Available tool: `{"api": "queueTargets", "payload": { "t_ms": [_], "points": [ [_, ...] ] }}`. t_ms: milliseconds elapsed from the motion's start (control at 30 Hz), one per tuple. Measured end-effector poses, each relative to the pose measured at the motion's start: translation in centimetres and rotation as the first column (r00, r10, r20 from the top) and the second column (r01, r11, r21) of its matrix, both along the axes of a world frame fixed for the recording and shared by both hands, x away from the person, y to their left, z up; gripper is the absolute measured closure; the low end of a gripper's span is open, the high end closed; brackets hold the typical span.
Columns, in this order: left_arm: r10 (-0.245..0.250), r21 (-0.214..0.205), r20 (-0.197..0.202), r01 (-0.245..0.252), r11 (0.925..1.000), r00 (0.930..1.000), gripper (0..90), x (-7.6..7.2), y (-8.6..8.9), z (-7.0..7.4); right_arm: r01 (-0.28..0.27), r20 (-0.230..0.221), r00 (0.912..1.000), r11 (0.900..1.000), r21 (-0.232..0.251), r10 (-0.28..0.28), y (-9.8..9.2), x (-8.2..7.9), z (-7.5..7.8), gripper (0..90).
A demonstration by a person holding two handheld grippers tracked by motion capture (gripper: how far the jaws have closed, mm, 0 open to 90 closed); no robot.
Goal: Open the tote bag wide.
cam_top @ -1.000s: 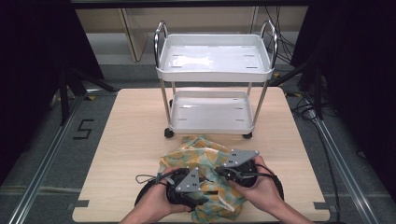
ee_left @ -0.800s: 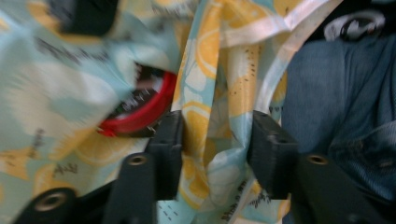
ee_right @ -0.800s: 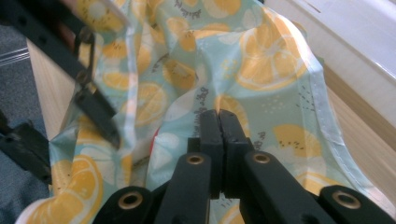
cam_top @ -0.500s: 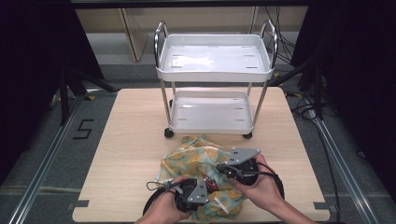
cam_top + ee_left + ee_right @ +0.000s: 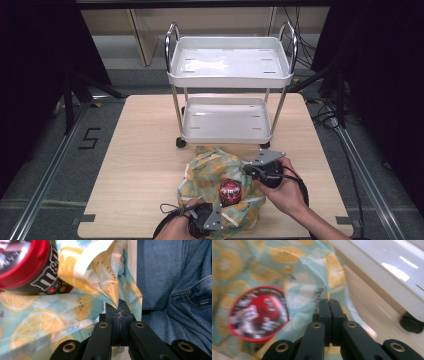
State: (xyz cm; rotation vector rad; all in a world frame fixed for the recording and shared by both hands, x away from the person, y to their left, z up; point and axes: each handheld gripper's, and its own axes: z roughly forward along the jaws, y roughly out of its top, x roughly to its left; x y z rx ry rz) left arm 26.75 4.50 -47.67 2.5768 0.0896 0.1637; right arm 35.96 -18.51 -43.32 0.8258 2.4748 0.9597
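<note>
While both grippers sit low at the near edge of the table [image 5: 140, 165], each has its jaws closed on the fabric of the lemon-print bag [image 5: 210, 167]. Left gripper [image 5: 120, 311]: jaws fully together, having just been closing, with a fold of the bag's edge pinched between the tips; the person's denim clothing [image 5: 175, 290] lies just beyond and to one side of it. Right gripper [image 5: 328, 305]: jaws pressed together on the bag's cloth on the side facing the cart [image 5: 227, 75], whose black castor [image 5: 411, 324] stands near it. Between the two grippers, a red-lidded candy tub [image 5: 230, 190] stands inside the opened bag, lid upward, just beside each set of jaws. From above, the white two-tier cart stands well beyond the bag, both trays bare.
</note>
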Motion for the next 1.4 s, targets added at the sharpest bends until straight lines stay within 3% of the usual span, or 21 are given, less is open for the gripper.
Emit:
{"api": "queueTargets", "payload": {
  "t_ms": [200, 367, 533, 633, 700, 733, 767, 800, 833, 867, 900, 967, 1000, 1033, 1067, 1100, 1133, 1200, 1233, 1333, 1400],
  "points": [
    [-0.015, 0.033, -0.016, 0.016, 0.9993, 0.9998, 89.6, -0.2, 0.1, -0.2, 0.038, -0.006, 0.9992, 0.9988, -0.030, -0.038, -0.6, 1.1, -1.1, 90.0],
    [-0.019, 0.036, -0.026, 0.020, 0.9992, 0.9995, 89.5, -0.5, 0.4, -0.6, 0.056, -0.018, 0.9982, 0.9966, -0.059, -0.058, -1.1, 1.8, -2.4, 90.0],
    [-0.020, 0.041, -0.043, 0.021, 0.9989, 0.9989, 89.5, -0.3, 0.6, -0.6, 0.045, -0.070, 0.9963, 0.9951, -0.088, -0.051, -0.9, 1.8, -3.0, 90.0],
    [-0.014, 0.027, -0.047, 0.015, 0.9995, 0.9988, 89.0, -0.3, 0.7, -0.7, 0.042, -0.054, 0.9974, 0.9953, -0.088, -0.047, -0.6, 1.7, -3.6, 90.0],
    [-0.014, 0.006, -0.058, 0.014, 0.9999, 0.9982, 87.7, -0.2, 0.8, -0.6, 0.027, -0.079, 0.9963, 0.9956, -0.090, -0.034, -0.3, 1.6, -3.9, 90.0],
    [-0.017, -0.004, -0.057, 0.017, 0.9999, 0.9983, 86.2, -0.2, 0.8, -0.6, 0.010, -0.057, 0.9982, 0.9907, -0.136, -0.018, -0.6, 1.8, -3.9, 90.0],
    [-0.017, -0.004, -0.057, 0.017, 0.9999, 0.9983, 83.9, -0.2, 0.8, -0.6, 0.010, -0.057, 0.9982, 0.9907, -0.136, -0.018, -0.6, 1.8, -3.9, 90.0],
    [0.012, -0.062, -0.082, -0.018, 0.9979, 0.9965, 80.7, -0.3, 0.8, -0.5, -0.001, -0.056, 0.9984, 0.9920, -0.127, -0.006, -0.5, 1.6, -3.9, 88.9],
    [0.004, -0.076, -0.082, -0.010, 0.9970, 0.9966, 78.0, -0.2, 0.9, -0.2, -0.017, -0.058, 0.9983, 0.9911, -0.132, 0.010, -0.6, 1.7, -3.7, 88.6],
    [-0.004, -0.092, -0.092, -0.004, 0.9957, 0.9958, 75.7, -0.1, 1.0, 0.0, 0.012, -0.041, 0.9990, 0.9955, -0.094, -0.015, -0.3, 1.5, -3.9, 87.9],
    [-0.007, -0.101, -0.087, -0.001, 0.9949, 0.9962, 72.8, 0.0, 1.2, 0.3, 0.001, -0.067, 0.9977, 0.9943, -0.107, -0.008, -0.4, 1.3, -3.6, 87.4],
    [-0.001, -0.141, -0.101, -0.013, 0.9899, 0.9949, 67.9, 0.0, 1.4, 1.0, 0.012, -0.050, 0.9986, 0.9961, -0.087, -0.016, -0.3, 1.3, -3.6, 86.2],
    [0.014, -0.168, -0.115, -0.033, 0.9853, 0.9933, 64.7, 0.0, 1.5, 1.5, 0.007, -0.038, 0.9992, 0.9949, -0.101, -0.011, -0.5, 1.4, -3.6, 85.0],
    [0.014, -0.168, -0.115, -0.033, 0.9853, 0.9933, 60.8, 0.0, 1.5, 1.5, 0.007, -0.038, 0.9992, 0.9949, -0.101, -0.011, -0.5, 1.4, -3.6, 85.0],
    [0.031, -0.233, -0.142, -0.064, 0.9703, 0.9894, 58.6, -0.1, 1.7, 2.1, 0.017, -0.052, 0.9985, 0.9988, -0.047, -0.019, -0.2, 1.0, -3.5, 82.2],
    [0.024, -0.245, -0.131, -0.056, 0.9679, 0.9910, 58.1, -0.1, 1.9, 2.6, 0.010, -0.076, 0.9970, 0.9987, -0.050, -0.014, -0.2, 0.9, -3.2, 81.0],
    [0.024, -0.265, -0.129, -0.057, 0.9626, 0.9914, 57.0, -0.1, 2.0, 3.0, 0.018, -0.013, 0.9998, 0.9996, -0.020, -0.018, -0.1, 1.0, -3.4, 79.4],
    [0.025, -0.297, -0.124, -0.061, 0.9529, 0.9920, 55.2, -0.1, 2.3, 3.8, 0.001, -0.024, 0.9997, 0.9995, -0.033, -0.002, -0.3, 0.7, -2.7, 76.2],
    [0.025, -0.297, -0.124, -0.061, 0.9529, 0.9920, 54.7, -0.1, 2.3, 3.8, 0.001, -0.024, 0.9997, 0.9995, -0.033, -0.002, -0.3, 0.7, -2.7, 76.2],
    [0.019, -0.359, -0.113, -0.059, 0.9316, 0.9934, 53.5, 0.2, 3.0, 5.4, -0.007, -0.011, 0.9999, 0.9999, -0.014, 0.007, -0.4, 0.2, -1.3, 71.2],
    [0.017, -0.368, -0.101, -0.053, 0.9285, 0.9947, 50.3, 0.6, 3.3, 6.2, -0.007, -0.007, 1.0000, 1.0000, 0.006, 0.007, -0.6, 0.0, -0.8, 69.9]
  ]
}}
